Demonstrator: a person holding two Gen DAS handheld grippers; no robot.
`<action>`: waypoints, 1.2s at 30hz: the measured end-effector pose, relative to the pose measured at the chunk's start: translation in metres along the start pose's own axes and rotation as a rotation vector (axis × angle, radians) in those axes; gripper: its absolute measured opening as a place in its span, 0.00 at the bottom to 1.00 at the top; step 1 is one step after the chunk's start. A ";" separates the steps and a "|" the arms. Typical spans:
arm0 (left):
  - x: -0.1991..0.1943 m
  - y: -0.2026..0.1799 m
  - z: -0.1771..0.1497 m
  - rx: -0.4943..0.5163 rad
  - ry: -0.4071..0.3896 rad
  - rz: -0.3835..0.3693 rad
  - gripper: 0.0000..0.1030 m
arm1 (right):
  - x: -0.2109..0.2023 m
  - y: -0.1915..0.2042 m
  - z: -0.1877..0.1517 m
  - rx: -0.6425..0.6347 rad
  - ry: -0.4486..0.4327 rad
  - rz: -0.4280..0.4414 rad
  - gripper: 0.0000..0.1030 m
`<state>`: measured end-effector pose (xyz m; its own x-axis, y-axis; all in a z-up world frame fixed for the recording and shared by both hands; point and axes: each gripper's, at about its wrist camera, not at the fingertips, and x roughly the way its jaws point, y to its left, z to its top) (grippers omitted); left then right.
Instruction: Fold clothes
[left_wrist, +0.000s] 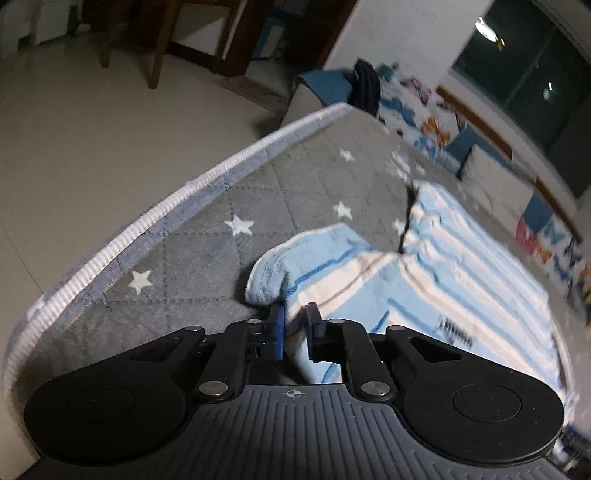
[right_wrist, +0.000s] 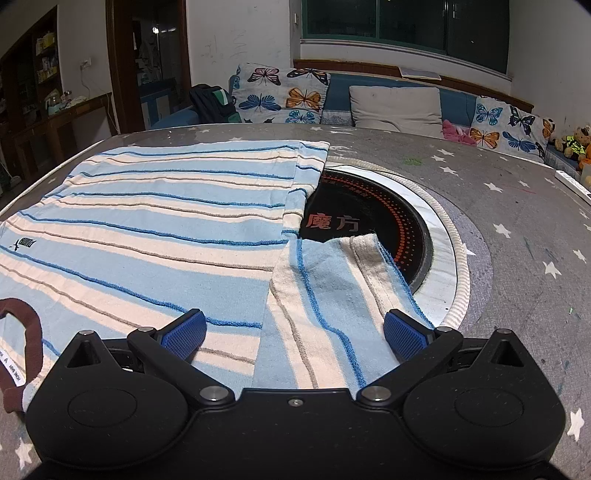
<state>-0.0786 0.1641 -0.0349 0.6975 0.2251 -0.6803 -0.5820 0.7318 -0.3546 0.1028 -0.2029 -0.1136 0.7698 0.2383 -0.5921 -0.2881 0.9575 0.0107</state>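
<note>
Now left tongs (left_wrist: 295, 325) pinching shirt (left_wrist: 369, 280), right tongs (right_wrist: 295, 332) wide

A striped shirt (right_wrist: 166, 221) is spread flat on the grey star-printed surface (right_wrist: 517, 229), in wide bands of light blue and cream crossed by thin blue and brown raised lines. A brown-trimmed neckline (right_wrist: 26, 332) with a white label is seen at 8 o'clock in the right wrist view, and a small dark logo is printed near 9 o'clock. One sleeve (right_wrist: 332, 295) is folded over toward 5 o'clock, its cream hem lying partly across the round black inset of the surface. In the left wrist view the shirt (left_wrist: 443, 266) is blurred; its other sleeve (left_wrist: 295, 258) extends toward 9 o'clock, its cuff lying on the surface.
</note>
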 end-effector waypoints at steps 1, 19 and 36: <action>-0.002 -0.002 0.000 0.011 -0.017 0.000 0.08 | 0.000 0.000 0.000 0.000 0.000 0.000 1.00; -0.004 -0.104 -0.073 0.752 0.043 -0.338 0.11 | -0.001 0.001 -0.002 0.000 0.000 0.000 1.00; -0.011 -0.095 -0.038 0.641 -0.014 -0.335 0.46 | -0.024 -0.015 -0.003 0.087 -0.027 0.022 1.00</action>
<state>-0.0467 0.0676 -0.0186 0.8032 -0.0726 -0.5912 0.0207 0.9953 -0.0941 0.0877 -0.2237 -0.1019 0.7794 0.2627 -0.5688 -0.2555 0.9622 0.0943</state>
